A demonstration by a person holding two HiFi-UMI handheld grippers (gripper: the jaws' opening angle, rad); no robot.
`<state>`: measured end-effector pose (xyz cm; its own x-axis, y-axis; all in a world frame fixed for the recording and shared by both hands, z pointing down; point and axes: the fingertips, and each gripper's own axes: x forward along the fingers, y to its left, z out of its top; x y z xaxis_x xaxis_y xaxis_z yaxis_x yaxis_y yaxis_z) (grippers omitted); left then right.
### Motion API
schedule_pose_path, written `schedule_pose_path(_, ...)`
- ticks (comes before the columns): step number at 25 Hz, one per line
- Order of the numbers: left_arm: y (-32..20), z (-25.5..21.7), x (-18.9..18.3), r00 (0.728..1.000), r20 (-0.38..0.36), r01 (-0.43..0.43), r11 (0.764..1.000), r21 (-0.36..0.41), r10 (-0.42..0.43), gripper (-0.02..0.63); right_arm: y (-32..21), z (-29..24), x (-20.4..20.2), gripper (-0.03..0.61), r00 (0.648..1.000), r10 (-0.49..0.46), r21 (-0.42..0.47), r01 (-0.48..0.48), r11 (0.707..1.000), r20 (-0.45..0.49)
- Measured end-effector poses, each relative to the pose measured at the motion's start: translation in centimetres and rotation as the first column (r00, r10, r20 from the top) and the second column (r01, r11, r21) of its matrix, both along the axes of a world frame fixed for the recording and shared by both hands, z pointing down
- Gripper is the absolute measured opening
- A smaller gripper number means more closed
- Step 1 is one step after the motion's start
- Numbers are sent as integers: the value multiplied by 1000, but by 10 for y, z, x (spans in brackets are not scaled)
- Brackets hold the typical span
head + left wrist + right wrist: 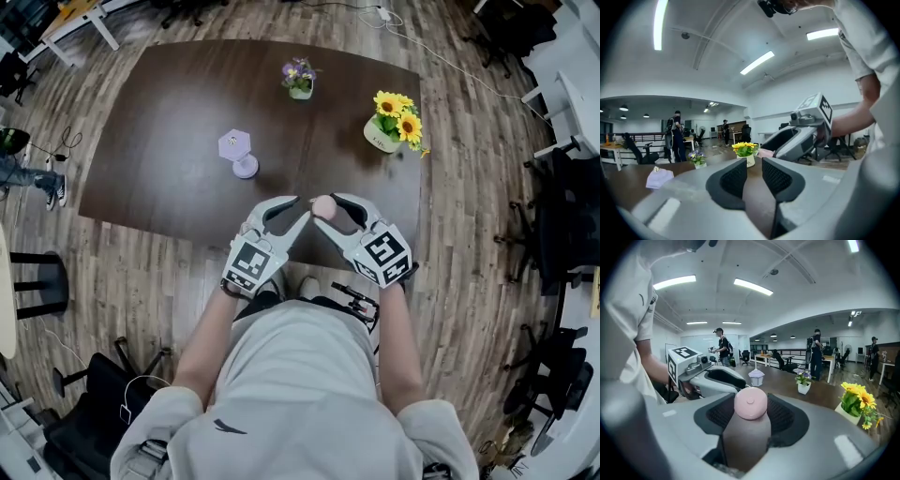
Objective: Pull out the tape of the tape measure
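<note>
A small round pink tape measure (322,205) hangs above the front edge of the dark table (159,122), clamped between the pads of my right gripper (326,210). In the right gripper view its pink disc (750,403) fills the gap between the jaws, with no tape showing outside the case. My left gripper (301,208) points at it from the left, its tips almost touching the case. In the left gripper view the jaws of the left gripper (754,176) stand slightly apart with only table showing between them.
On the table stand a lilac lantern-shaped ornament (236,150), a small pot of purple flowers (299,79) and a pot of sunflowers (392,120). Office chairs (562,216) crowd the right side. People stand far off in the room.
</note>
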<state>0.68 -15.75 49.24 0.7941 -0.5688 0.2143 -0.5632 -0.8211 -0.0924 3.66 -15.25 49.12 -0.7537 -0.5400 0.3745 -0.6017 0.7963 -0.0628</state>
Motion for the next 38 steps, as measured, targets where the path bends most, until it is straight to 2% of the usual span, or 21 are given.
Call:
schedule_pose_path(8, 4, -3, 11, 996, 33, -87, 996, 34, 86, 115, 8, 3, 2, 218, 992, -105, -22, 103, 994, -73)
schedule_pose_path(16, 11, 1, 21, 989, 51, -142, 989, 35, 140, 114, 12, 6, 8, 218, 975, -177, -52, 172, 984, -132)
schedule_pose_path(18, 13, 0, 22, 987, 49, -154, 987, 39, 153, 98, 13, 7, 8, 218, 970, -197, -61, 190, 980, -146)
schedule_pose_path(20, 14, -3, 24, 987, 32, -157, 987, 44, 156, 38, 14, 8, 7, 218, 963, -214, -63, 207, 976, -164)
schedule_pose_path(26, 16, -4, 27, 983, 34, -180, 983, 45, 179, 29, 14, 5, 8, 218, 964, -214, -64, 207, 976, -155)
schedule_pose_path(33, 15, -4, 24, 987, 4, -160, 986, 38, 160, 12, 16, 4, 4, 218, 967, -215, -73, 206, 976, -135)
schedule_pose_path(38, 9, -3, 12, 995, 10, -99, 994, 40, 99, 12, 13, 3, 10, 217, 978, -158, -64, 151, 986, -138)
